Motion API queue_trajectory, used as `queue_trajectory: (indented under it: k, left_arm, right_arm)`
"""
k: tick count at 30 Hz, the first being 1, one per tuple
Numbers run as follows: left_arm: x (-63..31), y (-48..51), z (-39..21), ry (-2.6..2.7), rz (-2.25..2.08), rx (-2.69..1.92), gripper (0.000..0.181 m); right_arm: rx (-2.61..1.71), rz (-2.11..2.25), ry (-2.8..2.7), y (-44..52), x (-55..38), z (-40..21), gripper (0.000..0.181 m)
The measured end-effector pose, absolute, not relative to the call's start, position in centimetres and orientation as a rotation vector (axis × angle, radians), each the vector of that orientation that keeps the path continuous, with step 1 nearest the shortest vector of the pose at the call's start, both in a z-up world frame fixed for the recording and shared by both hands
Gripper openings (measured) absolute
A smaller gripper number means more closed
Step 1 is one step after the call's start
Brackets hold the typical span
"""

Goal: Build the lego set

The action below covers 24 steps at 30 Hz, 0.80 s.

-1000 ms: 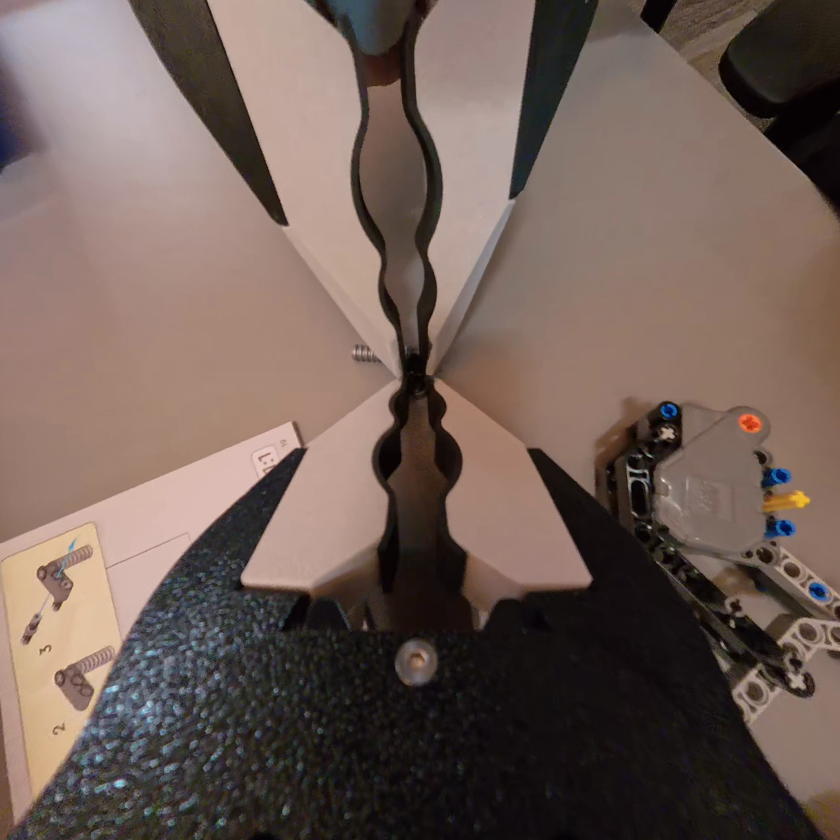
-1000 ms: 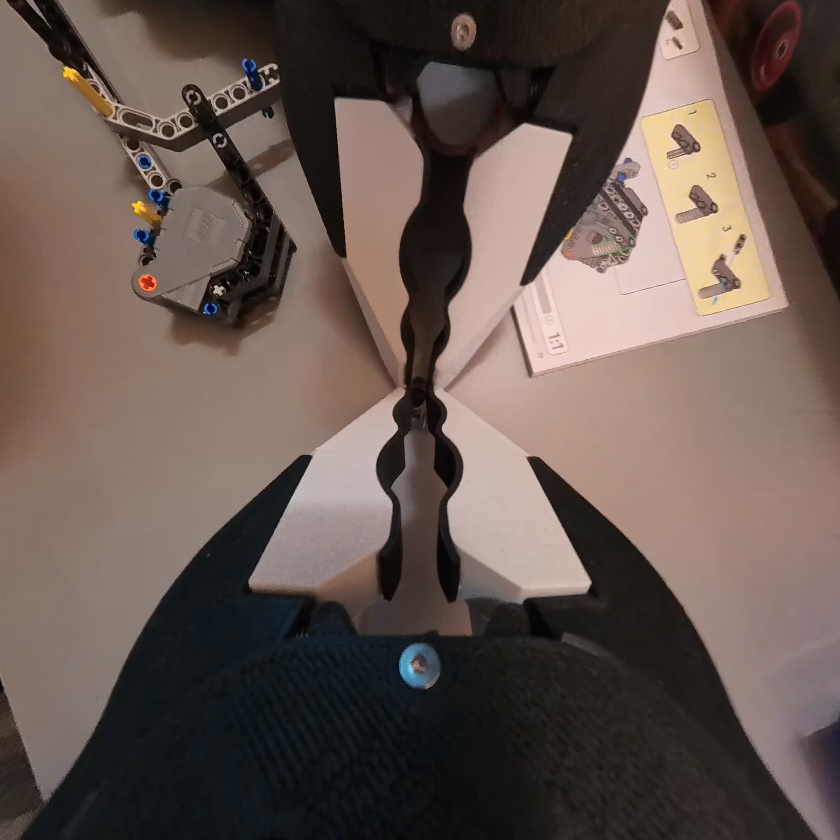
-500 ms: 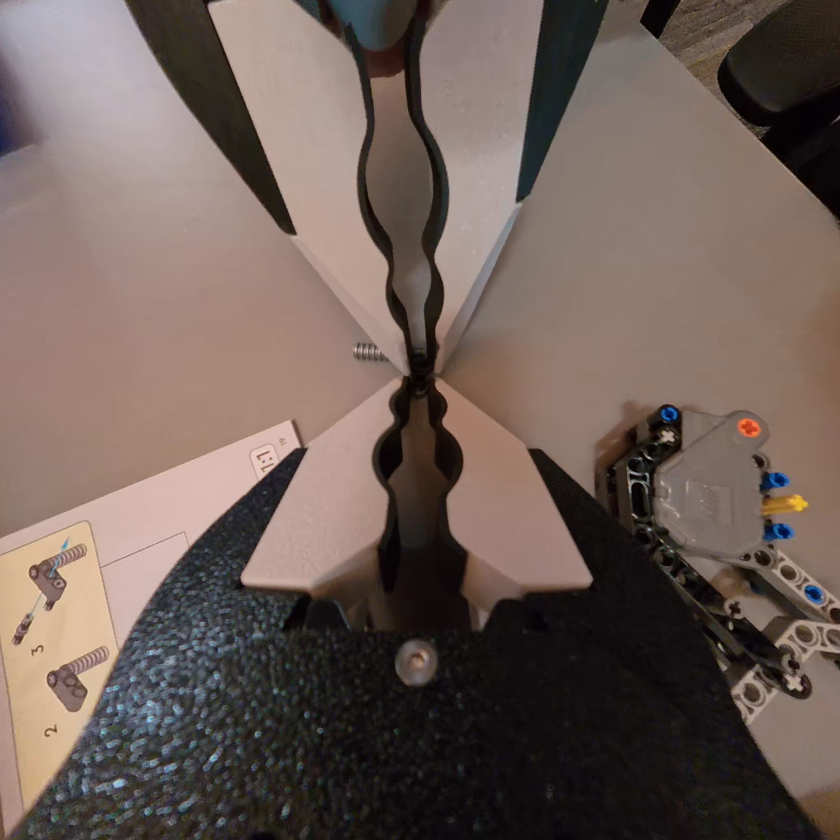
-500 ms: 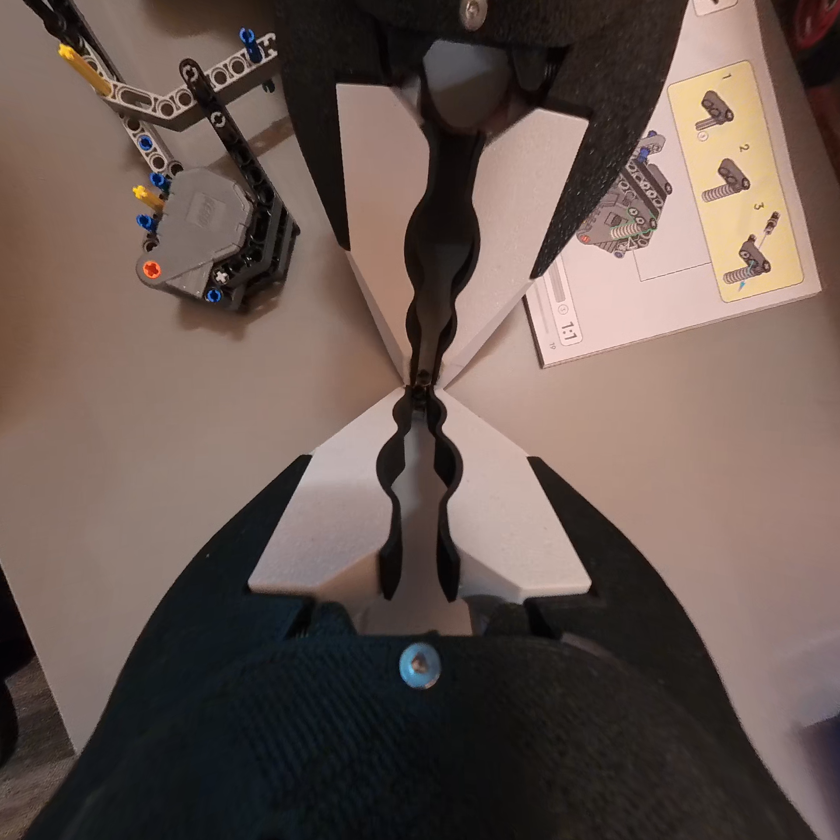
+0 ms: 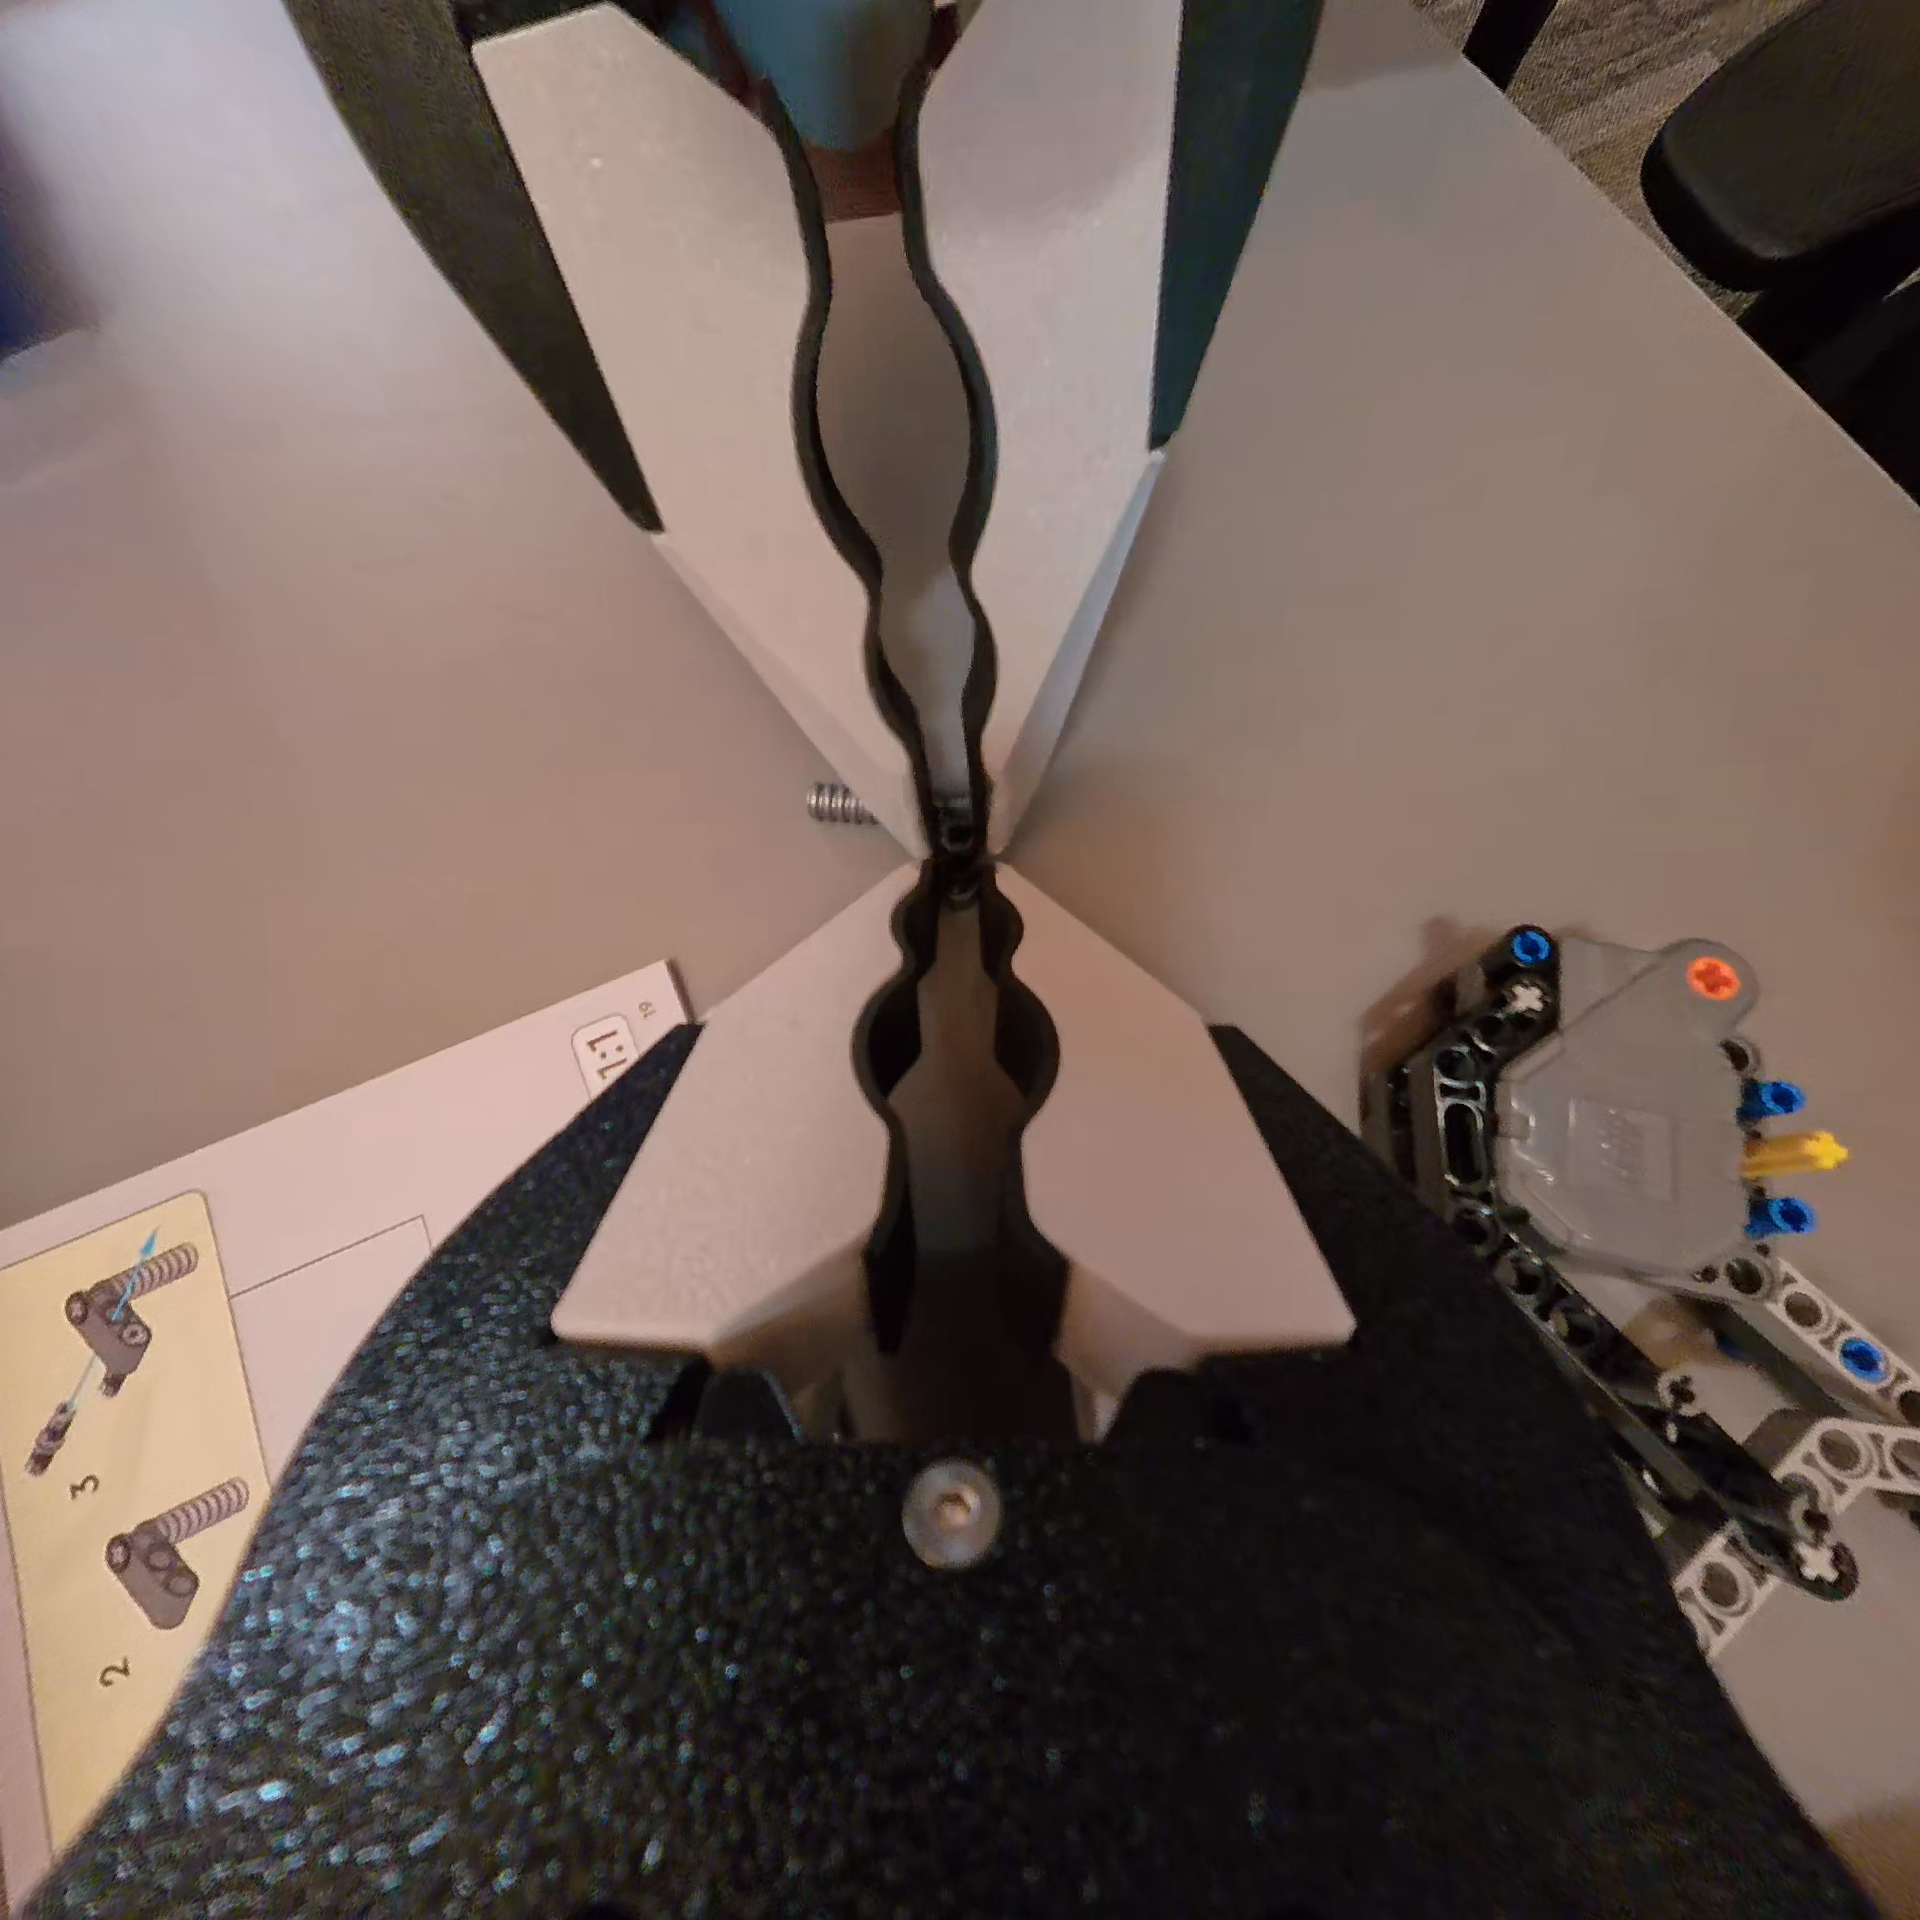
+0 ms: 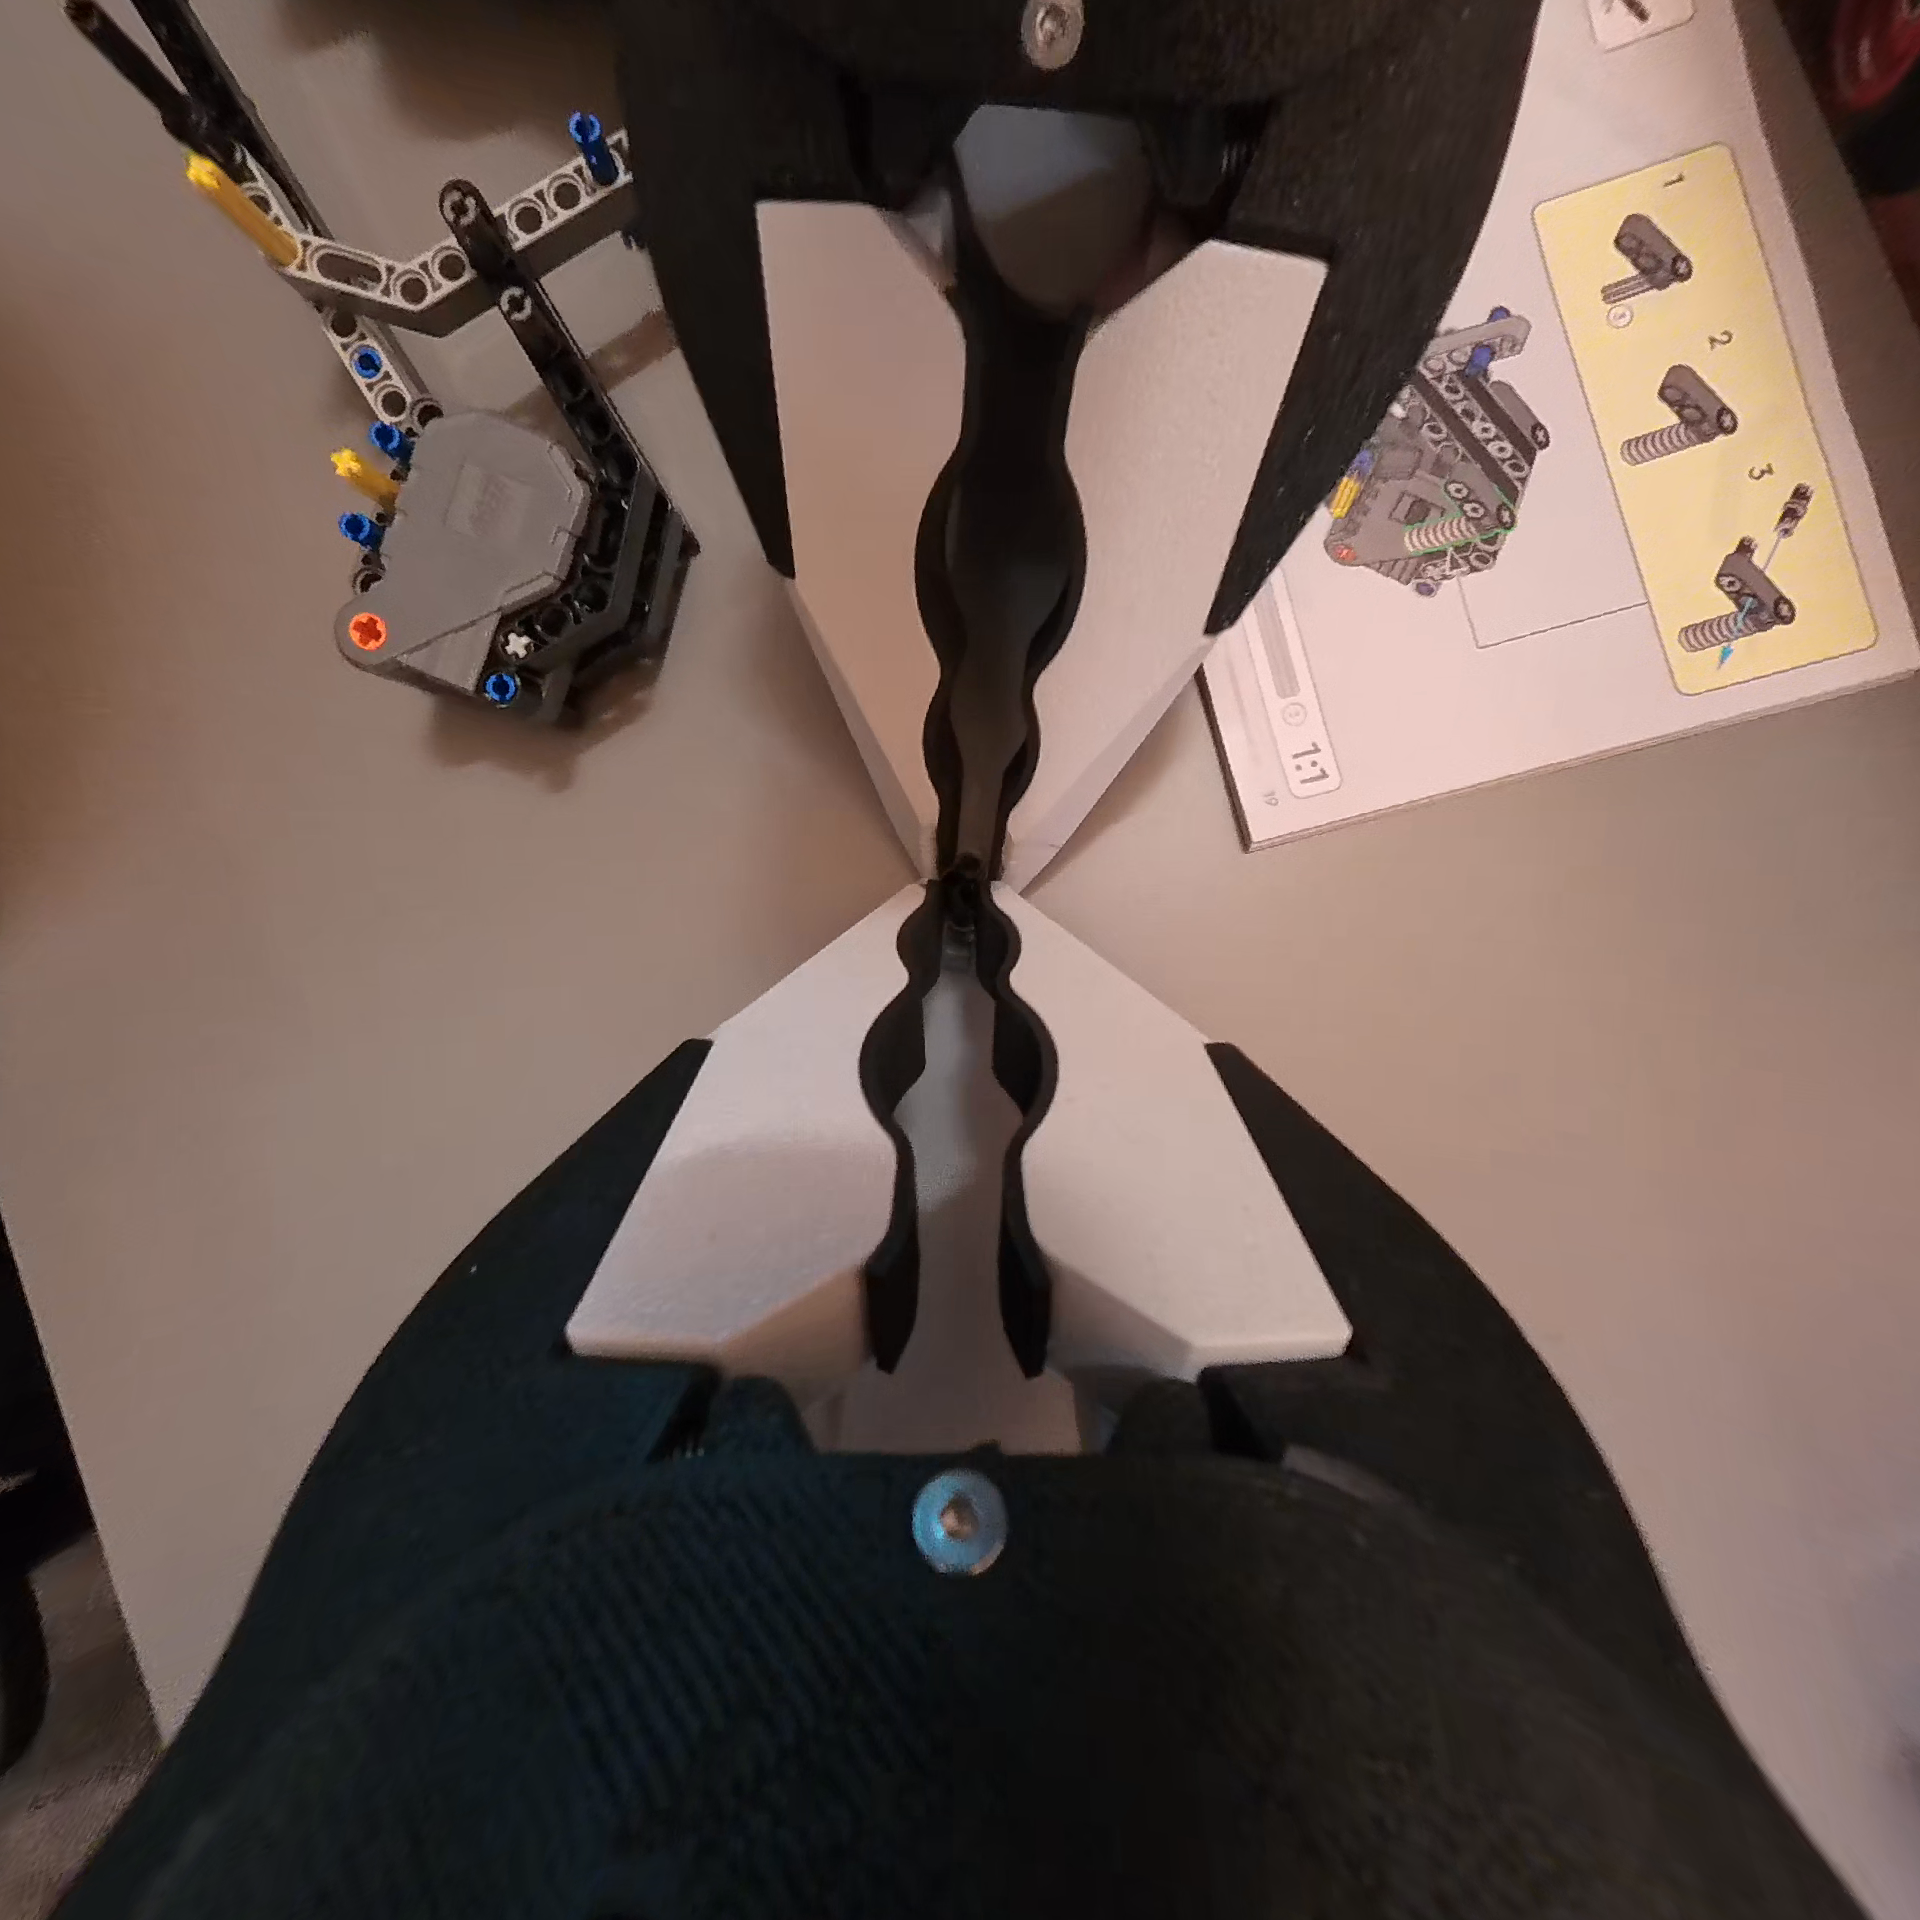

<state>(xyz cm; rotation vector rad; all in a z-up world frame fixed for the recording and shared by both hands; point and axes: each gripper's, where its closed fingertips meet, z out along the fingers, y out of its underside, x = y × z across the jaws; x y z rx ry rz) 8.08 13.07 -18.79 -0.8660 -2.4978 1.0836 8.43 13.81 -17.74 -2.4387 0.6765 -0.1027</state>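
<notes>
My two grippers meet tip to tip above the grey table. In the left wrist view my left gripper (image 5: 958, 896) is shut on a small dark Lego piece (image 5: 956, 868). The right gripper (image 5: 954, 826) comes in from the top, shut on the same small dark part. A grey ribbed piece (image 5: 836, 805) pokes out beside its fingertip; I cannot tell if it is held. In the right wrist view my right gripper (image 6: 961, 906) pinches the small piece (image 6: 961, 935), and the left gripper (image 6: 968, 854) faces it. The half-built Lego assembly (image 5: 1621, 1122) lies to the side and also shows in the right wrist view (image 6: 488, 540).
An open instruction booklet (image 5: 312, 1195) lies on the table, at the upper right in the right wrist view (image 6: 1558, 520). The table edge (image 5: 1662, 229) runs at the upper right with a dark chair (image 5: 1787, 135) beyond it. Another table edge (image 6: 94, 1455) is at the lower left. Less than 4 cm separates the two grippers' tips.
Both grippers stay shut and tip to tip on the small piece. They have shifted only slightly, so the assembly and booklet drift a little in each view.
</notes>
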Motion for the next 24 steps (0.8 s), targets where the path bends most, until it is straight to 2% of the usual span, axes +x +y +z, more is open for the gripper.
queue_trajectory:
  k: [1,4,7,12,15,24]
  left_arm:
    - [8.08,13.07,-18.79,-2.497,1.083,-0.865,0.005]
    - [8.07,13.08,-18.79,-2.495,1.081,-0.863,0.005]
    - [8.08,13.09,-18.79,-2.494,1.080,-0.863,0.006]
    - [8.08,13.08,-18.79,-2.493,1.080,-0.863,0.006]
    - [8.09,13.09,-18.79,-2.493,1.080,-0.863,0.006]
    - [8.13,13.11,-18.79,-2.492,1.079,-0.863,0.005]
  right_arm:
    - [-2.419,-0.109,0.686,13.78,8.46,-17.74,0.005]
    - [-2.371,-0.144,0.733,13.41,8.81,-17.82,0.013]
    - [-2.324,-0.162,0.749,13.50,8.97,-17.61,0.009]
    - [-2.336,-0.170,0.721,13.76,8.66,-17.46,0.012]
    - [-2.348,-0.135,0.718,13.83,8.52,-17.43,0.004]
    - [-2.413,-0.057,0.727,13.78,8.24,-17.39,0.004]
